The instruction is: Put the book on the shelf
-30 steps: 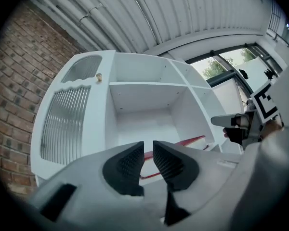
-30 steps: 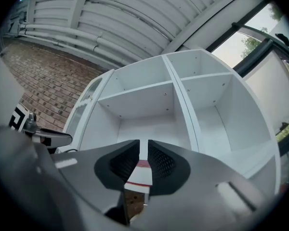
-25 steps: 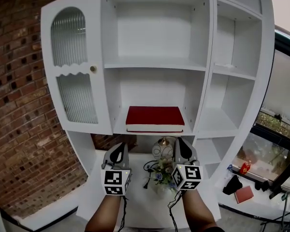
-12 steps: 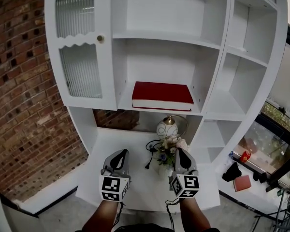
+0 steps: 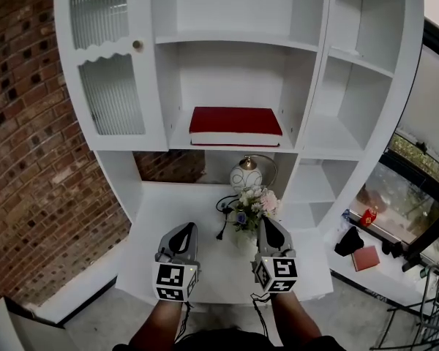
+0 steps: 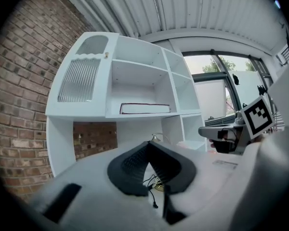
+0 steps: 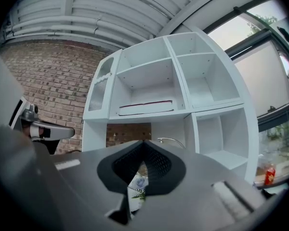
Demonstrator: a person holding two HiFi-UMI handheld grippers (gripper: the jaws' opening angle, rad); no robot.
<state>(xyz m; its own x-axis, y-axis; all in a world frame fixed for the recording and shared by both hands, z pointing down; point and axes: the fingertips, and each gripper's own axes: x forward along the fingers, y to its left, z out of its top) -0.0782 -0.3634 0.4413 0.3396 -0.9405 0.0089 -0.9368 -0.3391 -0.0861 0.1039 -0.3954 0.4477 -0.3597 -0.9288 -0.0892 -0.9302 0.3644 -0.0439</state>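
Note:
A red book (image 5: 235, 123) lies flat on the middle shelf of the white shelf unit (image 5: 307, 145); the same book (image 6: 144, 108) shows in the left gripper view, and the book (image 7: 145, 107) appears again in the right gripper view. My left gripper (image 5: 181, 232) hovers over the white desk surface (image 5: 168, 218), well below and in front of the book, shut and empty. My right gripper (image 5: 269, 229) is beside it, also shut with nothing held. In the gripper views the left gripper (image 6: 150, 144) and right gripper (image 7: 143, 143) have their jaw tips touching.
A small flower bouquet (image 5: 252, 209), a round white lamp (image 5: 245, 175) and a black cable (image 5: 223, 229) sit on the desk under the book's shelf. A cabinet door with ribbed glass (image 5: 110, 86) is at left, a brick wall (image 5: 29, 159) beyond. Empty shelf compartments lie above and right.
Both grippers have drawn back and down from the shelf, away from the book. The book stays lying on the middle shelf.

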